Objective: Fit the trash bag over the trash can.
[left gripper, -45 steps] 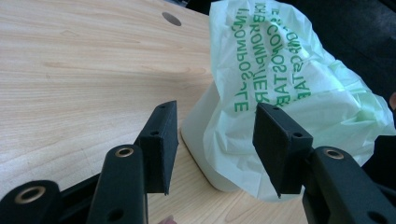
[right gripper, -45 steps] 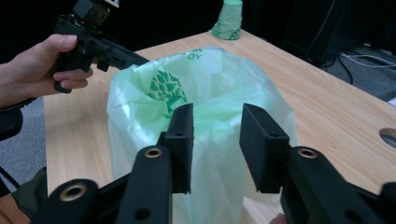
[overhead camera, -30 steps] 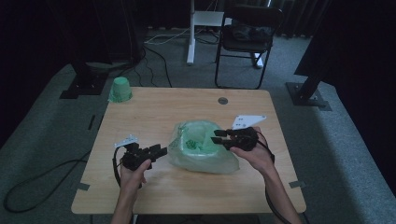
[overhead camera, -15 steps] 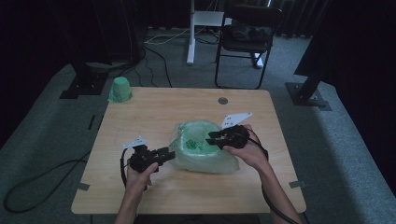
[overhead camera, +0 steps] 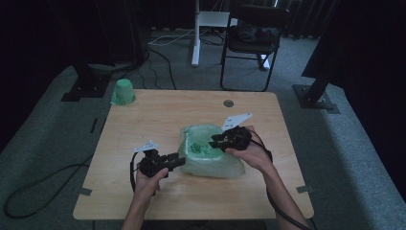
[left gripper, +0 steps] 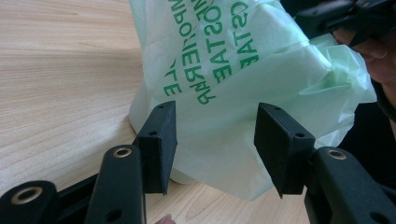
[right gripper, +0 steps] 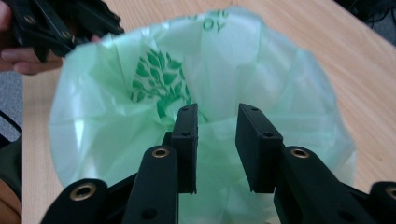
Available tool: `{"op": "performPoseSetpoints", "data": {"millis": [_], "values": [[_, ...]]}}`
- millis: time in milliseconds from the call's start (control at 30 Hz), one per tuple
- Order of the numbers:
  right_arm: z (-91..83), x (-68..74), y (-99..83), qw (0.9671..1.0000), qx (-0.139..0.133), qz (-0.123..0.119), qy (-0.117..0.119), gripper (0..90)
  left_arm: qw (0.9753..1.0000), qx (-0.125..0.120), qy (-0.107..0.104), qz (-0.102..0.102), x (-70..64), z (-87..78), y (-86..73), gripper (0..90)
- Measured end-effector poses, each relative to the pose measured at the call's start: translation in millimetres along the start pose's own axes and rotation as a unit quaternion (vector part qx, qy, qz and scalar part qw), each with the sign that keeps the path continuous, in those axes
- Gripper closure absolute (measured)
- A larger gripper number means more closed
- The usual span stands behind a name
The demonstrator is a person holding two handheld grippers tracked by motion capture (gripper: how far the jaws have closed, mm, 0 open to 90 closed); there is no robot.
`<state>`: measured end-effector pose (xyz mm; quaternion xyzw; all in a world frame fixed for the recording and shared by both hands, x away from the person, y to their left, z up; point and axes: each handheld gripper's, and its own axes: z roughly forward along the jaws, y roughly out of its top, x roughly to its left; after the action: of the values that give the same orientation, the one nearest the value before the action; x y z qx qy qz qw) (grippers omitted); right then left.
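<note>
A pale green plastic bag with green print lies bunched in the middle of the table. My left gripper is at its left edge. In the left gripper view the gripper is open, and the bag's lower fold hangs in the gap between the jaws. My right gripper sits over the bag's right top. In the right gripper view the gripper is open by a narrow gap above the bag's open mouth, with green film showing between the jaws.
An upturned green cup stands at the table's far left corner. A round cable hole sits near the far edge. Bare wood lies left of the bag. A chair stands beyond the table.
My left gripper has moved right, up to the bag's left edge. My right gripper has shifted slightly left and toward me over the bag's top.
</note>
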<state>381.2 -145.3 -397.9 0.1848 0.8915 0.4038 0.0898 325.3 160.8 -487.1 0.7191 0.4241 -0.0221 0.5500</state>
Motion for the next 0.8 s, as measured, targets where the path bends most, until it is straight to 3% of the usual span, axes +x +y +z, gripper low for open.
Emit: {"op": "performPoseSetpoints", "data": {"millis": [267, 800], "values": [[-5.6, 2.7, 17.0, 0.9998, 0.006, -0.021, -0.003, 69.8, 1.0000, 0.000, -0.001, -0.001, -1.1, 0.6, 0.2, 50.1], [7.9, 4.3, 23.2, 0.9984, 0.043, -0.036, 0.001, 68.3, 1.0000, 0.001, -0.002, 0.000, -1.5, 1.1, 0.1, 50.1]]}}
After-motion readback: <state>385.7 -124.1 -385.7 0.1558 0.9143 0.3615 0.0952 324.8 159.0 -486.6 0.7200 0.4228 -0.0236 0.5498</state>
